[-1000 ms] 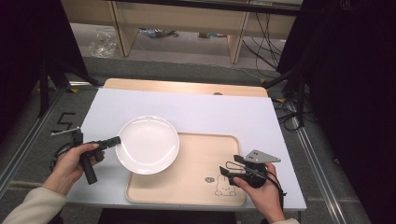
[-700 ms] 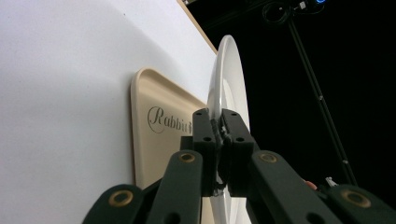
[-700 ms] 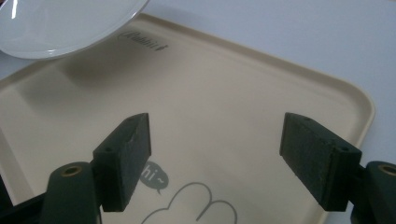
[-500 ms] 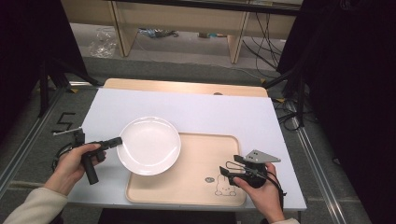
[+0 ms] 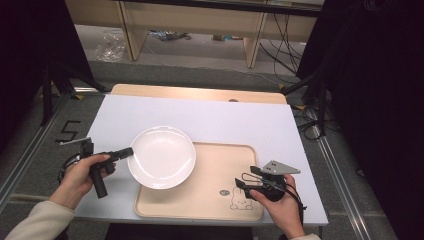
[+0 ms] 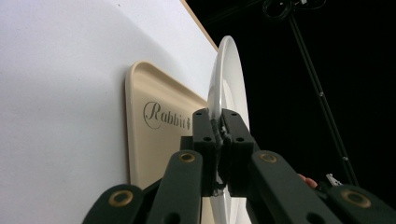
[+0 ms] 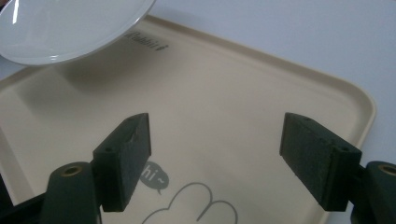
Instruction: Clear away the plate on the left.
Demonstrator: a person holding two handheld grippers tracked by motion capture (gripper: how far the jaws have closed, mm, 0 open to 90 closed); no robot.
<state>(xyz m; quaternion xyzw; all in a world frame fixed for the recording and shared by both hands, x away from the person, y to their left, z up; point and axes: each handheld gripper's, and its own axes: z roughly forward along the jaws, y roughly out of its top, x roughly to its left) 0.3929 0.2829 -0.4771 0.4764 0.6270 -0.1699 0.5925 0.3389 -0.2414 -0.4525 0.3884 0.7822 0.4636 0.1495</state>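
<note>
White plate (image 5: pixel 162 156) hiding the tray's (image 5: pixel 220 200) left part in the high view; sitting partly over the tray, partly over the white table top (image 5: pixel 210 117). Touching the tray or floating above it: hard to tell from above, but showing raised with a shadow beneath in the right gripper view (image 7: pixel 65 28). Being cut off top-left there, and appearing edge-on in the left gripper view (image 6: pixel 224 79), lower rim lost behind the jaws. Tray lettering (image 6: pixel 166 116) partly blocked by the same jaws. Compared with half a second ago: plate drifting slightly right and farther over the tray, left hand following; right hand staying put. Left gripper (image 5: pixel 126 151) pinching the plate's left rim, jaws closed tight on it in its own view (image 6: pixel 218 135). Right gripper (image 5: pixel 242 183) hovering over the tray's near right area by the printed cartoon (image 5: pixel 239 200), jaws spread wide (image 7: pixel 215 154), gripping nothing.
</note>
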